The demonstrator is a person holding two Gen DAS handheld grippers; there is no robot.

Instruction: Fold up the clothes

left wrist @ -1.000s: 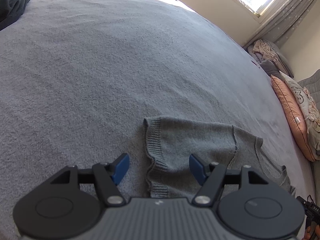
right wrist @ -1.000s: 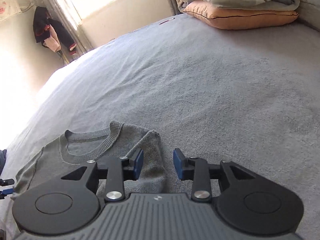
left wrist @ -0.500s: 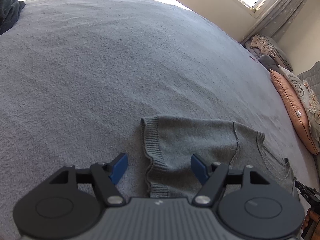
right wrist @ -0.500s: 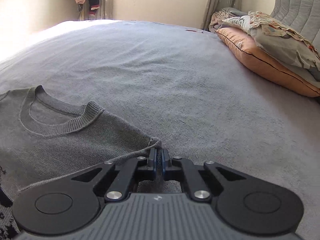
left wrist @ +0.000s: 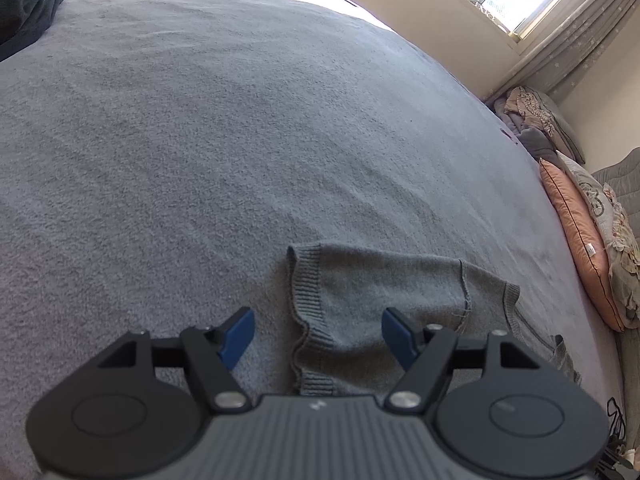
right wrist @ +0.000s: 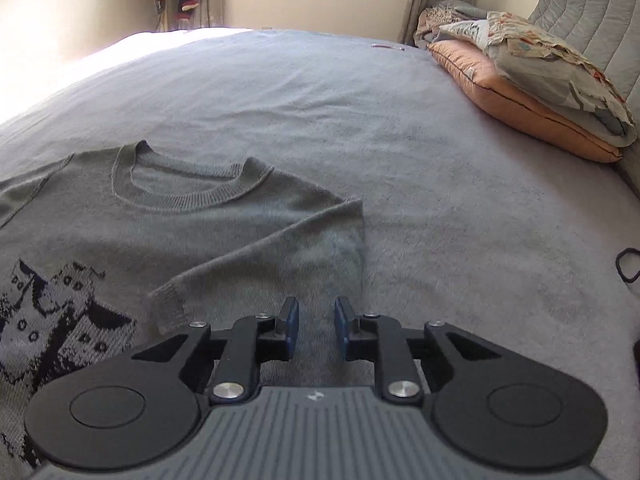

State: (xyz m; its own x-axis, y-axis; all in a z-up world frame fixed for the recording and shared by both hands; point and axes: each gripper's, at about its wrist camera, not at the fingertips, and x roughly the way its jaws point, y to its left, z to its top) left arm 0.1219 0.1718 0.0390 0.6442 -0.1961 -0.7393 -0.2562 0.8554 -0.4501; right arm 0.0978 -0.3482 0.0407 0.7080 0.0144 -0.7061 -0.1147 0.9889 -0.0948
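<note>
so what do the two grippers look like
Both match: the left gripper and right gripper each have black linkage arms with silver pivot screws, two round black discs, a grey ribbed body with a small white logo, and blue pads on the fingertips. No cables or sleeves show.

No words or numbers can be read anywhere; each gripper body has a tiny white mark, and the pillow [left wrist: 576, 236] has a small tag, too small to read
</note>
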